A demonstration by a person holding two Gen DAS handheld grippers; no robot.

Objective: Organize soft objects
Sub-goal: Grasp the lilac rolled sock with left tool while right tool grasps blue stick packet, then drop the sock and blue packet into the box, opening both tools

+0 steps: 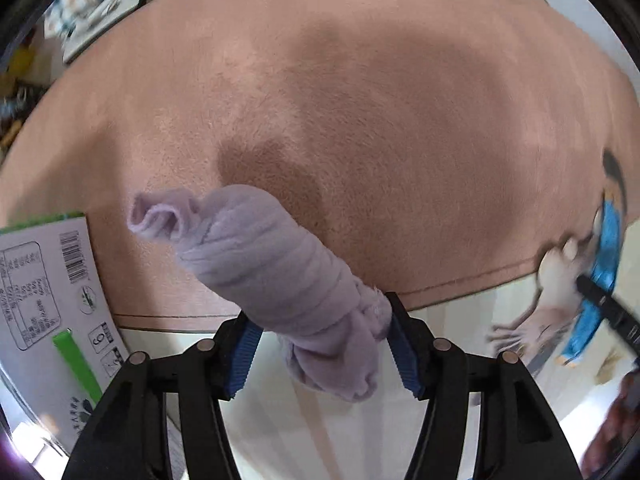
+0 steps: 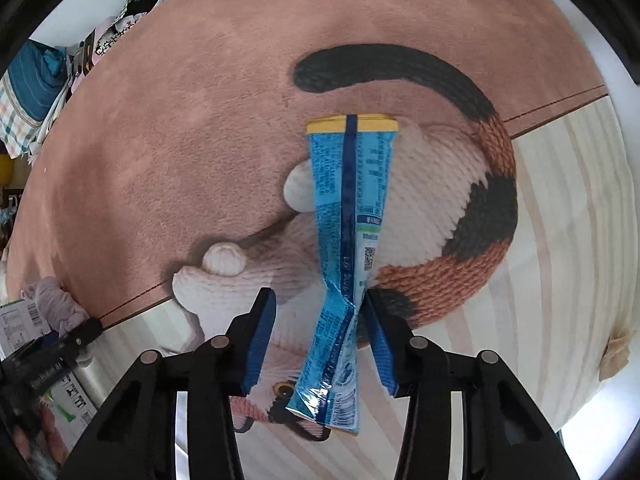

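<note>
Left tongs [image 1: 320, 344] pinch the lilac sock roll [image 1: 276, 264] at the rug's [image 1: 400, 100] near edge; right tongs [image 2: 320, 344] straddle the blue packet [image 2: 348, 216], whether they grip it I cannot tell. Squeeze both firmly before lifting, keeping wrists pointing down.

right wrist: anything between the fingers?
Yes: a blue snack packet, pinched at its creased waist against the right pad, slack gap on the left, over the cat-print rug.

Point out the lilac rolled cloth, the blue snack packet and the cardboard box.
lilac rolled cloth [image 1: 276, 256]: left wrist view, middle of the roll.
blue snack packet [image 2: 350, 184]: right wrist view, upper half, on the centre seam.
cardboard box [image 1: 44, 280]: left wrist view, printed white face.
</note>
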